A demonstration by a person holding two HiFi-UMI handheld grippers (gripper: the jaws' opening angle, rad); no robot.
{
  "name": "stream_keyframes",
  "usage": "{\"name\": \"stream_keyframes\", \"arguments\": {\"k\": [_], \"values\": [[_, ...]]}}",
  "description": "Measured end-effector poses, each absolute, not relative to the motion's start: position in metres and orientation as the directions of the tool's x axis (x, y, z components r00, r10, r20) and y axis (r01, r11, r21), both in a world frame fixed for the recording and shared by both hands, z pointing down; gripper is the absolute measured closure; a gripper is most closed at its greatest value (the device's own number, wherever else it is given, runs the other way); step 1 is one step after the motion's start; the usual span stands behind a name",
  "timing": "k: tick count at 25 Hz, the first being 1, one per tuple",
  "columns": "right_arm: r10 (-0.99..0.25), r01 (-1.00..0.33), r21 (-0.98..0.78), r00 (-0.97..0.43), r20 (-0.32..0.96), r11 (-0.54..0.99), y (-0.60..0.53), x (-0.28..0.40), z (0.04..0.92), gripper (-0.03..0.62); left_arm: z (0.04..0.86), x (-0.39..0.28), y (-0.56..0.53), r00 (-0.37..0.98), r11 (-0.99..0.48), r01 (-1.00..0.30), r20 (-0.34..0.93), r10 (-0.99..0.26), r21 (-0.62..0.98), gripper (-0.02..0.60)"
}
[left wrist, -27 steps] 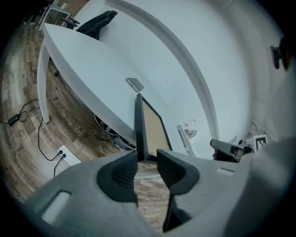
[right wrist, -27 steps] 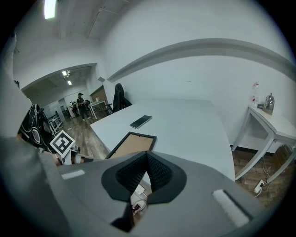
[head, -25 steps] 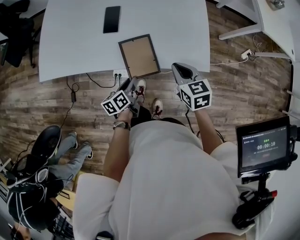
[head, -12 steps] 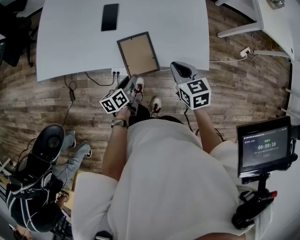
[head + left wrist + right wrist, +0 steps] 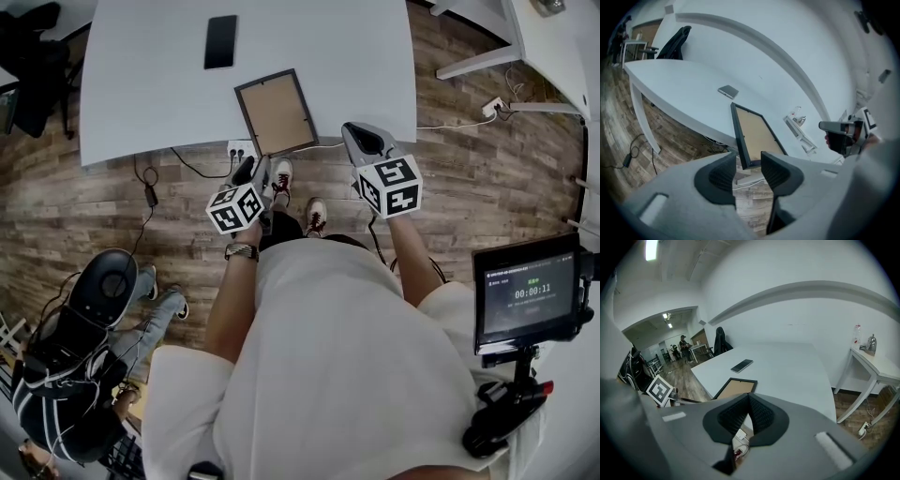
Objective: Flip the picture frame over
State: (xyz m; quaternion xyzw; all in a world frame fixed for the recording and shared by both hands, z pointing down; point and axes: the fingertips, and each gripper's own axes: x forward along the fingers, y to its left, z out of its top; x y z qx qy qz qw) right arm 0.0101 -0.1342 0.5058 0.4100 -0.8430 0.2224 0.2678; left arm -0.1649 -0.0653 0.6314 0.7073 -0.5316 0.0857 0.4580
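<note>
- Since the earlier frame, the left tongs [image 5: 254,172] had rolled about their own line, and the marker cube on them showed at a new tilt. Their jaws had just been opening.
- Left tongs were released and wide. In the left gripper view the near corner of the frame showed in the gap, yet neither pad touched it. In the head view the tongs hung over the wood-plank floor [image 5: 487,187], short of the worktop's edge.
- Right tongs [image 5: 362,139] hung beside them, clenched on nothing, the pad tips meeting. They probably waited in reserve while the left side lined up.
- A black-edged rectangular picture frame [image 5: 277,114] lay flat on the pale grey worktop [image 5: 150,84], its brown panel facing up. It lay at the near edge, and its near corner seemed to reach or slightly overhang that edge. That placing likely gave a jaw room to slip under.
- The frame's long axis ran away from the person across the worktop, the far end leaning a little to the left. A short end faced the tongs.
- A dark, flat rectangular phone [image 5: 221,41] lay well apart, farther back on the worktop.
- The roll and the widened jaws suggested the left tongs were being set to pinch the near edge.
</note>
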Motion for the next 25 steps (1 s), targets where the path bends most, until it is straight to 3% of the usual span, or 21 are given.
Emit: {"name": "stream_keyframes", "arguments": {"k": [10,20,25], "values": [[-0.622,-0.809,-0.151,-0.542,0.565,0.568,-0.138,0.011,0.474,0.592,0.574,-0.176,-0.092,0.348,-0.167,-0.922,0.554,-0.756,0.35,0.429],[-0.687,-0.82,-0.141,-0.547,0.477,0.555,-0.158,0.015,0.437,0.592,0.495,-0.16,-0.126,0.333,-0.242,-0.937,0.427,-0.841,0.254,0.554],[-0.717,-0.822,-0.13,-0.551,0.427,0.554,-0.169,0.015,0.414,0.592,0.464,-0.151,-0.143,0.355,-0.309,-0.934,0.389,-0.85,0.178,0.575]]}}
